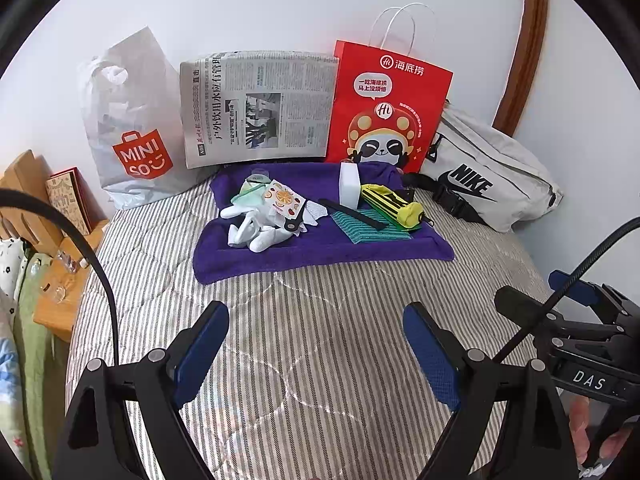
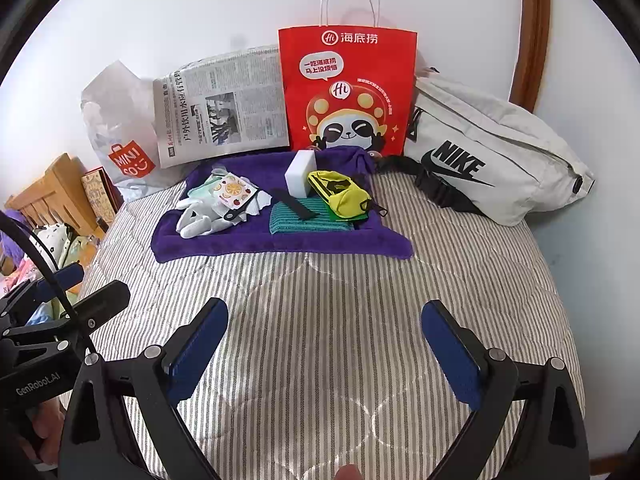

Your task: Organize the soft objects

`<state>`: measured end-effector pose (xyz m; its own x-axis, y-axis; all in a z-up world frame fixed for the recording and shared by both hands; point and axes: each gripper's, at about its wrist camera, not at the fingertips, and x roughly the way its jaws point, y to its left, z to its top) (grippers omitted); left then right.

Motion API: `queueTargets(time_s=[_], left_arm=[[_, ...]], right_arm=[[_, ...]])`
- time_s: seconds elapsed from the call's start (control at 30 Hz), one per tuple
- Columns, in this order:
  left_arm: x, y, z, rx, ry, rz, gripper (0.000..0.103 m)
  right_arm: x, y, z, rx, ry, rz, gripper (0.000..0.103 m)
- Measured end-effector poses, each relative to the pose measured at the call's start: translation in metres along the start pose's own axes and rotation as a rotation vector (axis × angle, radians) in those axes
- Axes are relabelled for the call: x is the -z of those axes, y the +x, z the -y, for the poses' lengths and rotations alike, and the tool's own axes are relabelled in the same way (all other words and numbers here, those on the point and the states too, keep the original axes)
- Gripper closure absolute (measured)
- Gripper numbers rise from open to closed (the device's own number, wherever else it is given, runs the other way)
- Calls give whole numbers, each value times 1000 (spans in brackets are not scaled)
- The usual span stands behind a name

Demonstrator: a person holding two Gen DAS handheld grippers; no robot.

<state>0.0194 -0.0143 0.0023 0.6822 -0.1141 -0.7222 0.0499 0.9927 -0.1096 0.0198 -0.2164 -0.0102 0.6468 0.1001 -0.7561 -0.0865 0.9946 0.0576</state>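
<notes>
A purple towel (image 1: 320, 248) (image 2: 280, 244) lies on the striped bed. On it lie white gloves (image 1: 256, 232) (image 2: 198, 222), a fruit-print cloth (image 1: 282, 198) (image 2: 234, 190), a white sponge block (image 1: 349, 186) (image 2: 300, 174), a teal striped cloth (image 1: 370, 230) (image 2: 296, 220) with a black strap across it, and a yellow pouch (image 1: 394, 204) (image 2: 340, 192). My left gripper (image 1: 316, 344) is open and empty over the bed, short of the towel. My right gripper (image 2: 324, 340) is open and empty too; it shows at the right of the left wrist view (image 1: 576, 304).
Against the wall stand a grey Miniso bag (image 1: 128, 128) (image 2: 120, 136), a folded newspaper (image 1: 256, 108) (image 2: 220, 108), a red paper bag (image 1: 384, 108) (image 2: 348, 88) and a white Nike bag (image 1: 488, 176) (image 2: 488, 148). A wooden stand (image 1: 52, 240) is at the left bedside.
</notes>
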Motion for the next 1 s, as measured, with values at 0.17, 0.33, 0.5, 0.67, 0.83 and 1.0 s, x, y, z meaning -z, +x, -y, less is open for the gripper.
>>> queueTargets(time_s=[0.17, 0.33, 0.5, 0.67, 0.83, 1.0], left_arm=[[0, -1, 1, 4, 3, -2, 15], [1, -1, 1, 1, 1, -2, 15], [2, 0, 0, -4, 0, -2, 15], [3, 0, -2, -3, -2, 0, 15], [3, -1, -3, -5, 0, -4, 15], [3, 0, -3, -5, 1, -3, 15]], right_arm=[[1, -2, 0, 2, 2, 2, 6], [2, -2, 0, 0, -1, 5, 6], [3, -2, 0, -3, 0, 4, 6], [3, -2, -2, -4, -3, 3, 6], [4, -3, -4, -3, -4, 5, 6], [4, -3, -3, -3, -2, 4, 6]])
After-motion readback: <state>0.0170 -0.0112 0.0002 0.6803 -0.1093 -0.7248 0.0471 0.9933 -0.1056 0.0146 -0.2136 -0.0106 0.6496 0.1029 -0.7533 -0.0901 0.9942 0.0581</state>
